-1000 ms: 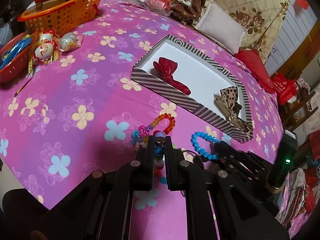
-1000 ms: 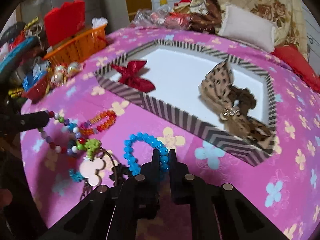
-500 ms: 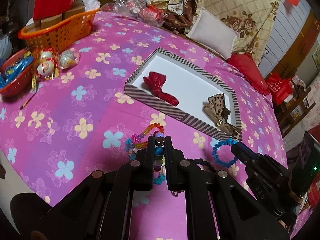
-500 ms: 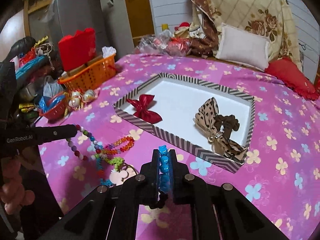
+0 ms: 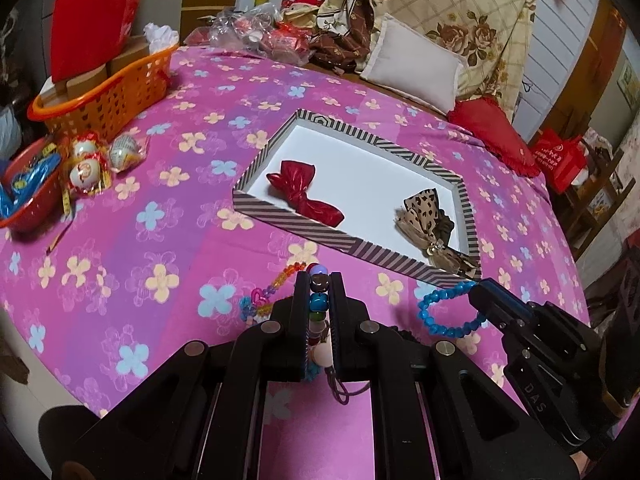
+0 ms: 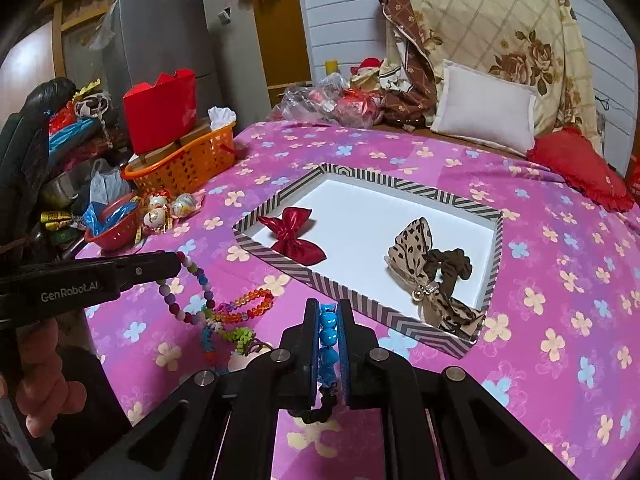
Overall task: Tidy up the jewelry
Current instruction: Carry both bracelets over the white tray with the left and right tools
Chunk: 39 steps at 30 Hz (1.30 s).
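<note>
Both bracelets lifted, clamped: mixed-bead bracelet [image 5: 319, 304] in left claw [image 5: 319, 280]; right-wrist view shows blue bracelet [image 6: 329, 334] in right claw [image 6: 329, 312].

Black claw [image 6: 329, 312] with silver screws; the other [image 6: 176, 266] lettered "GenRobot.AI".

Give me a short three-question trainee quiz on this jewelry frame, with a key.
1. True or false: the right gripper is shut on the blue bead bracelet.
2. What does the left gripper hold: A) the red satin bow, B) the multicoloured bead string, C) nothing?
3. How many bows lie in the striped shallow box?

Key: 1 true. 2 B. 3 two: the red one and the leopard-print bow.
</note>
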Available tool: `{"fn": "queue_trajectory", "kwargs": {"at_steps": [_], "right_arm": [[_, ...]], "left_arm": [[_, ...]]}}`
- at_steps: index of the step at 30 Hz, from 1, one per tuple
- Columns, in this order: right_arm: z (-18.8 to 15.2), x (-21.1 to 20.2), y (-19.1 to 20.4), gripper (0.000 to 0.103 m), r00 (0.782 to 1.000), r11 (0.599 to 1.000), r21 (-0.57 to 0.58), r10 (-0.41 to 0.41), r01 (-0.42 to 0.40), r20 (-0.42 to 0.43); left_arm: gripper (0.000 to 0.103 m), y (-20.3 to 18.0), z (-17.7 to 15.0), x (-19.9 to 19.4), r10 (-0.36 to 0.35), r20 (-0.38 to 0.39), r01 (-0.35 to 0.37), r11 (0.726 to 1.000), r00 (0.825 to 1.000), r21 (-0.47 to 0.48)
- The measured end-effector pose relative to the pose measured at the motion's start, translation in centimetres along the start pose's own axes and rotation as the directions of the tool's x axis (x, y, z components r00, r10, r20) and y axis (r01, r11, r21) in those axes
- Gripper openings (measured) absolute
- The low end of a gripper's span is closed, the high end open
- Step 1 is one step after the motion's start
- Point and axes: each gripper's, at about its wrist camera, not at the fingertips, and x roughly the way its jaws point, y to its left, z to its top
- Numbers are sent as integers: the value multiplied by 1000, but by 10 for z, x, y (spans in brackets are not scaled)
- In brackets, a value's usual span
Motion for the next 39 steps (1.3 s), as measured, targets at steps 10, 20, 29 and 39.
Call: {"fn": "queue_trajectory", "kwargs": {"at_steps": [10, 20, 29, 39], "right_arm": [[9, 5, -9, 8, 1000, 1000, 1, -13, 13, -1], [22, 14, -20, 8, 1000, 1000, 7, -19, 19, 0], [37, 28, -29, 8, 1000, 999, 25, -19, 20, -1], [56, 63, -38, 8, 1000, 997, 72, 4, -3, -19]], "left_arm": [[8, -11, 21, 10, 24, 19, -24, 999, 1000, 38], [8, -12, 47, 26, -39, -1, 39, 999, 999, 36], [8, -8, 77, 45, -40, -20, 41, 999, 999, 8], [8, -19, 103, 84, 28, -17, -28, 999, 999, 26]]}}
